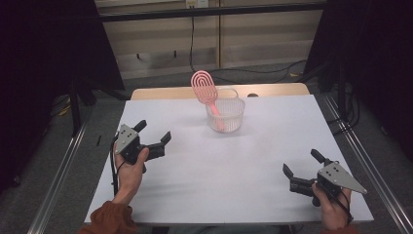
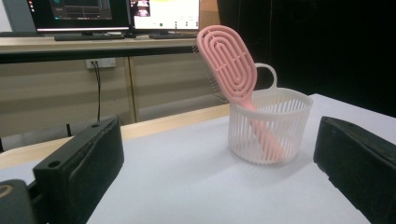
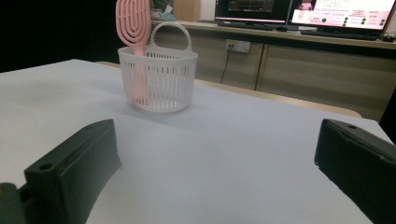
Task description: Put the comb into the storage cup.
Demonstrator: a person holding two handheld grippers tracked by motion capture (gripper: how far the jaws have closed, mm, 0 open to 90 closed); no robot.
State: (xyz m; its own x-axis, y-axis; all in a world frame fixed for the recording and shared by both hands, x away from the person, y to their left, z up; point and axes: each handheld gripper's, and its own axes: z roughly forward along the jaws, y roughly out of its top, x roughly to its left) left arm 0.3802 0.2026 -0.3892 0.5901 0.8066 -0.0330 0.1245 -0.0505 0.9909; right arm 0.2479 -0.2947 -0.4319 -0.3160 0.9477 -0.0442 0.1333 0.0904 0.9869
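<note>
A pink hairbrush (image 1: 204, 88) (image 2: 231, 65) (image 3: 132, 23) stands handle-down in a small white slatted basket (image 1: 229, 119) (image 2: 289, 114) (image 3: 163, 77) at the far middle of the white table (image 1: 219, 165). Its head leans out over the basket's left rim. My left gripper (image 1: 155, 132) (image 2: 219, 172) hovers open at the table's left side, jaws wide apart and empty, pointed toward the basket. My right gripper (image 1: 299, 162) (image 3: 219, 172) is held open near the front right, also empty, facing the basket from a distance.
The white sheet covers a wooden tabletop (image 1: 156, 92) whose far edge shows behind the basket. Metal rails (image 1: 63, 165) run along both sides on the floor. Monitors (image 2: 116, 14) stand on a counter beyond the table, with cables (image 1: 192, 44) hanging at the back.
</note>
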